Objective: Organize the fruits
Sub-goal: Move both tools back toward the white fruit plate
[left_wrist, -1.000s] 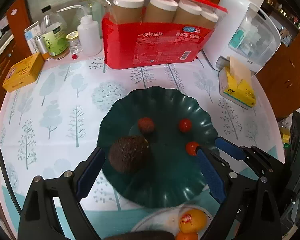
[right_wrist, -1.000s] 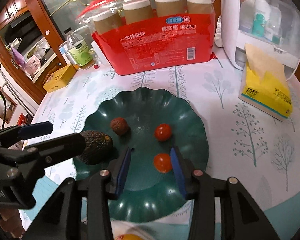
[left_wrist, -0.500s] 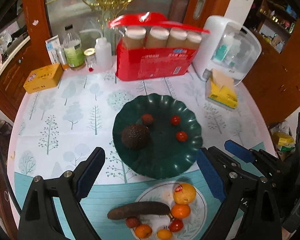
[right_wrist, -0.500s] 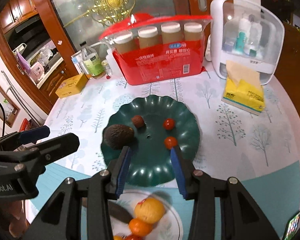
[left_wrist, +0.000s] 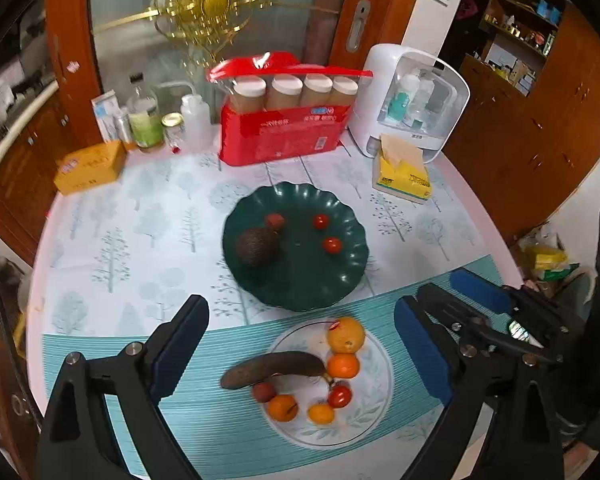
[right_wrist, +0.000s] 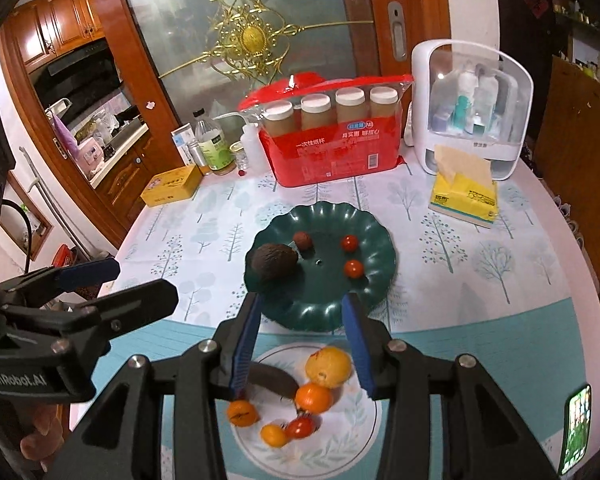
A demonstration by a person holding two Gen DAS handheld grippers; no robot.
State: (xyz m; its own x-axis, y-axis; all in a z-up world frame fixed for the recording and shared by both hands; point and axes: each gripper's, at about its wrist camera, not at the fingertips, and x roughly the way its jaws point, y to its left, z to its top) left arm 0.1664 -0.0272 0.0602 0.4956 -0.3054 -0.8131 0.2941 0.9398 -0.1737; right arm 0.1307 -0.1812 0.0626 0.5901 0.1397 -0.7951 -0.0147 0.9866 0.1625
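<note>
Both tongs hang empty above the tabletop, left tongs point(left_wrist: 300, 344) spread wide, right tongs point(right_wrist: 302, 340) part-open, over the white plate point(left_wrist: 376, 408) of remaining fruit, whose dark banana point(left_wrist: 272, 368) lies crosswise just below them, nearer the left.

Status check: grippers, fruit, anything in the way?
Left gripper open, empty. Right gripper open, empty. Avocado on green plate. Nothing in the way.

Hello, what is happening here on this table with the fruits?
A person holds a gripper in each hand above a table to sort fruit. The left gripper and right gripper are both open and empty. The green plate holds an avocado, a lychee and two cherry tomatoes. The white plate holds a dark banana, oranges and small fruits.
</note>
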